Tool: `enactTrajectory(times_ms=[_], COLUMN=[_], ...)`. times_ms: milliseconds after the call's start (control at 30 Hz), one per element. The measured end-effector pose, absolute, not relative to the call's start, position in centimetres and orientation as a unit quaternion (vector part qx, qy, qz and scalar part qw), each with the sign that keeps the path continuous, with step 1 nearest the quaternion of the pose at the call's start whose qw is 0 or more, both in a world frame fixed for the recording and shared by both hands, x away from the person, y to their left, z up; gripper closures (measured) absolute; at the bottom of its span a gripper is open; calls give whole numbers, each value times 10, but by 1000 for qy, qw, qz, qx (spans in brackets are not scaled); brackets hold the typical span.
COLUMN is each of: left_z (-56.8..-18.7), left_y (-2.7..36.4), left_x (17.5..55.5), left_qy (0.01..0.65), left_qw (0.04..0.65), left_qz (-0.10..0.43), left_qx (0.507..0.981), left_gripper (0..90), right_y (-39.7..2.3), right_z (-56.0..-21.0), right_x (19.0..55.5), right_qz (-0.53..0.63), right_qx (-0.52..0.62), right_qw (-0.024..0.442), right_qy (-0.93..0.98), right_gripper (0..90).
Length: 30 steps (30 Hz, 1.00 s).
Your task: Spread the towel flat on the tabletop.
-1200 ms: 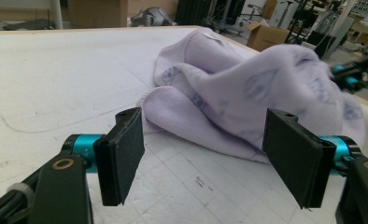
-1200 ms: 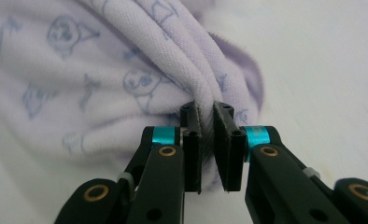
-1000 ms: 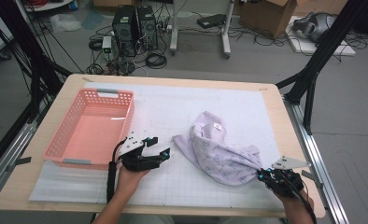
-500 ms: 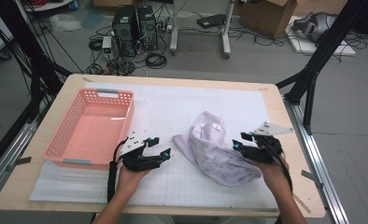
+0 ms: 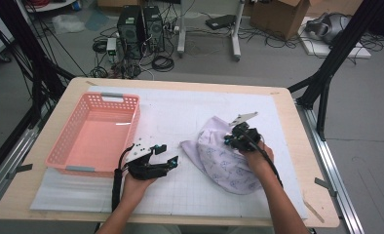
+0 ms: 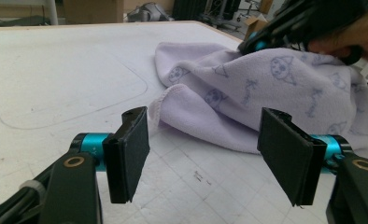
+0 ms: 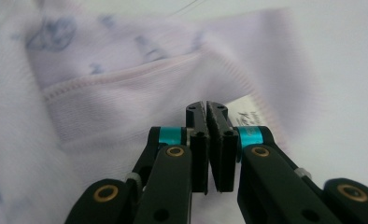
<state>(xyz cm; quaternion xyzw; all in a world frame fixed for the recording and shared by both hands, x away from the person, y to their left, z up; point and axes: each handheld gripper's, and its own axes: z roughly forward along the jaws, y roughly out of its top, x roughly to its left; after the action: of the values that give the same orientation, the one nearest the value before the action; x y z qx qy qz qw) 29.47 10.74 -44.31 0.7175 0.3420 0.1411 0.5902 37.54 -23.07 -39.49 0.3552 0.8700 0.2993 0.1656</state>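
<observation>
A lilac towel with small blue prints lies bunched on the white mat, right of centre. My right gripper hovers over its upper part. Its jaws have just been closing and now stand shut, with no cloth visible between the pads. A hemmed fold of the towel and a white label lie just beyond them. My left gripper rests on the mat left of the towel, open, nothing between its pads. The towel's near edge lies a short way ahead of it.
A pink slatted basket stands at the left of the white gridded mat, close to my left hand. The wooden table edge runs along the right. Cables and computer cases sit on the floor beyond the table.
My right hand has swept from the table's near right corner up and left onto the towel, and the towel's right corner now lies folded inward. The left hand has stayed put.
</observation>
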Motion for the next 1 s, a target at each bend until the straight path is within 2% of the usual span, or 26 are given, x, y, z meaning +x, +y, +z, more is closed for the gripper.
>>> enactTrajectory(times_ms=[100, 133, 300, 367, 400, 500, 600, 700, 800, 833, 900, 1000], left_z=[-444, -443, -444, -444, -444, -444, -445, -445, -445, -445, -445, -445], left_y=[108, 108, 107, 107, 107, 107, 107, 106, 105, 105, 105, 105], left_x=[295, 295, 294, 295, 295, 296, 296, 295, 295, 295, 295, 295], left_qy=[344, 344, 346, 346, 346, 347, 347, 343, 343, 342, 342, 340], left_qw=[589, 589, 588, 588, 588, 587, 586, 585, 585, 585, 585, 586], left_qz=[141, 141, 140, 140, 141, 141, 139, 140, 138, 136, 136, 137], left_qx=[717, 718, 717, 718, 718, 718, 719, 721, 722, 722, 722, 723], left_gripper=[342, 342, 343, 344, 344, 345, 346, 349, 352, 355, 363, 384], right_y=[-271, -271, -329, -345, -350, -352, -331, -304, -282, -276, -265, -250], right_z=[-379, -379, -374, -376, -376, -371, -367, -367, -377, -384, -399, -410], right_x=[370, 370, 365, 363, 362, 357, 357, 358, 363, 367, 374, 384], right_qz=[305, 305, 288, 273, 278, 331, 393, 402, 363, 351, 322, 301], right_qx=[397, 397, 489, 519, 529, 528, 480, 426, 399, 392, 389, 373], right_qw=[228, 228, 295, 308, 305, 286, 220, 189, 178, 161, 133, 101], right_qy=[835, 835, 769, 749, 741, 728, 753, 789, 823, 835, 853, 872], right_gripper=[889, 889, 889, 883, 873, 675, 527, 450, 407, 396, 433, 721])
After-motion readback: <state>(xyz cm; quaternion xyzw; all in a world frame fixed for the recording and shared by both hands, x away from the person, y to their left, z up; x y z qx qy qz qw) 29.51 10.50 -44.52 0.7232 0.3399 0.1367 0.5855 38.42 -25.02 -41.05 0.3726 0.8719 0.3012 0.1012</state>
